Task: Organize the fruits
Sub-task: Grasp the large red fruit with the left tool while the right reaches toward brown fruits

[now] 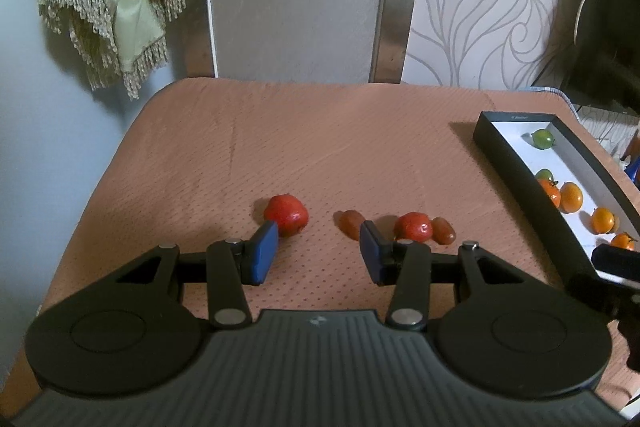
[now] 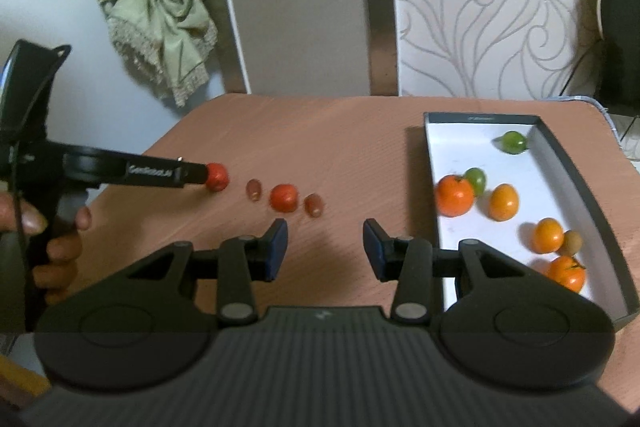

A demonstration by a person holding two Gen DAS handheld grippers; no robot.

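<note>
Red, roundish fruit with a glossy skin (image 1: 286, 215) lies loose on the salmon-pink woven tabletop (image 1: 320, 147), leftmost of a short row. Rightward along the row: small brownish oval fruit (image 1: 352, 221), second red round fruit (image 1: 414, 226), second brownish oval fruit (image 1: 444, 230). All four are outside the box.

Left tool (image 1: 318, 253): blue pads spread, nothing between them. Its left pad sits just in front of the leftmost red fruit, so that fruit lies ahead and slightly left of the gap, not centred in it. From the right wrist view the same left tool (image 2: 202, 174) reaches in from the left, its tip at the red fruit (image 2: 217, 177); whether it touches, I cannot tell.

Right tool (image 2: 325, 249): pads likewise spread and empty, hanging over bare tabletop between the fruit row and the box.

Dark-walled, white-floored rectangular box (image 2: 540, 131) stands to the right, long axis running away from the viewer. It holds orange and green round fruits and one small tan one.

Judgement: the left tool is the nearer to the leftmost red fruit. A small shift left should centre the gap before closing. The right tool is nearer the box and the right end of the row. The red fruit looks near-round, so grip direction matters little. The oval ones lie roughly end-on, better pinched across the short side.
</note>
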